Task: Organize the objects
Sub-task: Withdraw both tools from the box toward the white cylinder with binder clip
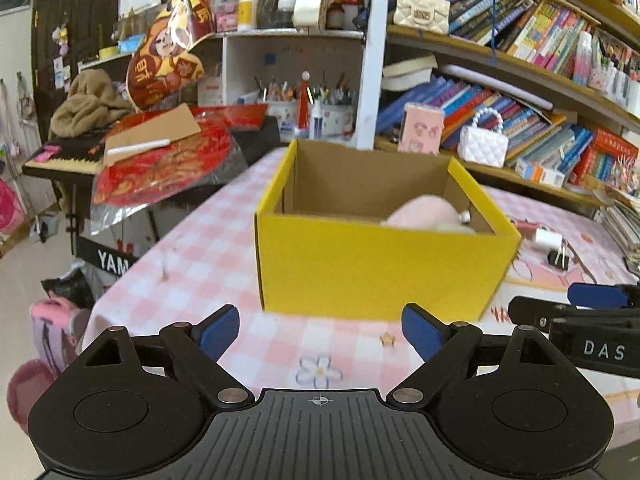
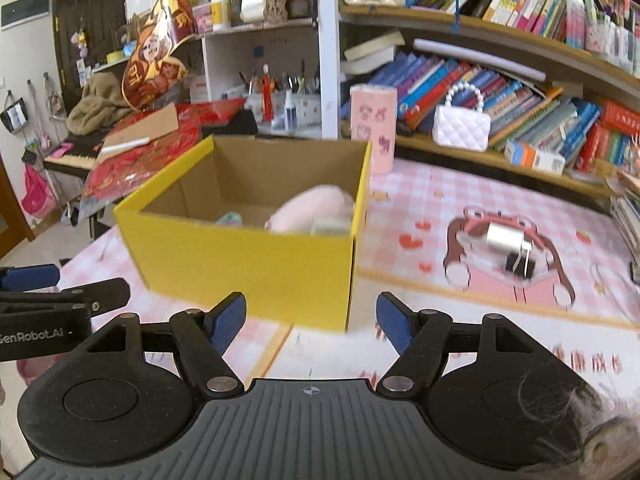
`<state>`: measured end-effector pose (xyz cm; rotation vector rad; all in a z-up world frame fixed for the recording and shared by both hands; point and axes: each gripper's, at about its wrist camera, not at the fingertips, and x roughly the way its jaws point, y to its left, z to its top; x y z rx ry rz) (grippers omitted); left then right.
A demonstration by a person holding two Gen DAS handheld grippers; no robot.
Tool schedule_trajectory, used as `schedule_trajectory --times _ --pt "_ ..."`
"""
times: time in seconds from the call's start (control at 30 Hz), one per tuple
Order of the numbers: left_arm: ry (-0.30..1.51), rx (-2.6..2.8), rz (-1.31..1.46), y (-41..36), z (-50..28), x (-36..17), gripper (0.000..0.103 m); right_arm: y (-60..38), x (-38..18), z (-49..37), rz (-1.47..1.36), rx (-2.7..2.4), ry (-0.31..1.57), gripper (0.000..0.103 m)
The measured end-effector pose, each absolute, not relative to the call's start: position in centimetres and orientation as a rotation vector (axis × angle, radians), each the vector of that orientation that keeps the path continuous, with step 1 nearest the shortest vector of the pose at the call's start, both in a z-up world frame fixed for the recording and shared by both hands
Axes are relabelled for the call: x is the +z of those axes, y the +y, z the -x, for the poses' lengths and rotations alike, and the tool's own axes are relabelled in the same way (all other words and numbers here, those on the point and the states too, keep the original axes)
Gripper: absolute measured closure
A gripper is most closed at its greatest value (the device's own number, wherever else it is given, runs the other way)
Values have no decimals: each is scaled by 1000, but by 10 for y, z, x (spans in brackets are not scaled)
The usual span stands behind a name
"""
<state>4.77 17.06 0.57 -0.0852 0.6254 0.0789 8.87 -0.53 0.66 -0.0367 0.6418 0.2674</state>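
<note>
A yellow cardboard box (image 1: 372,268) stands open on the pink checked tablecloth; it also shows in the right wrist view (image 2: 248,264). Inside lie a pink plush (image 2: 316,208), a small teal item (image 2: 230,218) and a whitish item (image 2: 330,224). A white charger (image 2: 506,236) and a black binder clip (image 2: 520,266) lie on the cloth right of the box. My left gripper (image 1: 320,330) is open and empty, in front of the box. My right gripper (image 2: 310,322) is open and empty, near the box's front right corner.
Bookshelves (image 2: 520,80) with books and small white handbags run behind the table. A pink cylinder (image 2: 374,128) stands behind the box. A keyboard (image 1: 80,160) piled with red decorations stands to the left. The table edge (image 1: 120,280) drops off at left.
</note>
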Motion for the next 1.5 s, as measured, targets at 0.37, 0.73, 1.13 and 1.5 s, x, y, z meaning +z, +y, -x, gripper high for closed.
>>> schedule_trajectory --times 0.37,0.73,1.13,1.5 --pt "697 42 65 159 -21 -11 12 -21 -11 -47 -7 170 709 33" --pt "736 -65 21 128 -15 -20 11 -49 -18 -23 -75 56 734 33" --pt "757 -206 -35 73 -39 -23 11 -97 -23 -21 -113 -58 759 33" --pt "758 -289 -52 11 -77 -22 11 -161 -21 -43 -137 -140 773 33"
